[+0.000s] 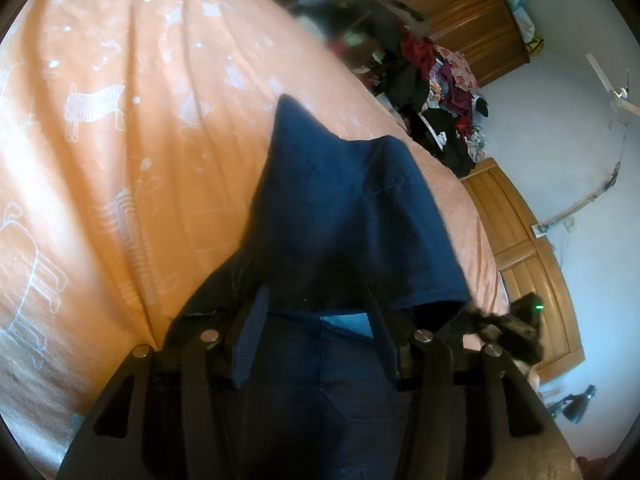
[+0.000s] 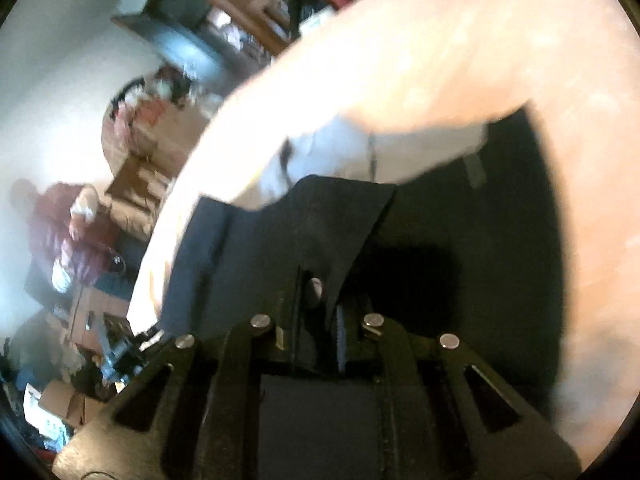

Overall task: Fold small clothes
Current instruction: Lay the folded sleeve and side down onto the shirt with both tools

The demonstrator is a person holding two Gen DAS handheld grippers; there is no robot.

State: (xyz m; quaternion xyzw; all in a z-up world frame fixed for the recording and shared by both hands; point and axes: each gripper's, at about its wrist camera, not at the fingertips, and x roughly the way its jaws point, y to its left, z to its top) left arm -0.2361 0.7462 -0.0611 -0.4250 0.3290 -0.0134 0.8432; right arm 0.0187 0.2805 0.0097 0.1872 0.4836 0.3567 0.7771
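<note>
Navy garment (image 1: 340,208) hangs over the orange bedsheet (image 1: 120,120). Left gripper (image 1: 316,320): jaws apart, cloth draped across them. Right gripper (image 2: 320,300): jaws clamped on the garment's edge.

Navy cloth (image 1: 340,216) is draping over the left gripper (image 1: 316,320), hiding its fingertips, so whether it is gripping cannot be told. Motion blur is smearing the whole right wrist view: the dark garment (image 2: 280,240) is covering the right gripper (image 2: 320,304), its fingertips buried in folds. The clothes heap (image 1: 440,92) at the far right is too jumbled to separate, and a blurred dark shape (image 1: 516,328) is intruding at the near right.
</note>
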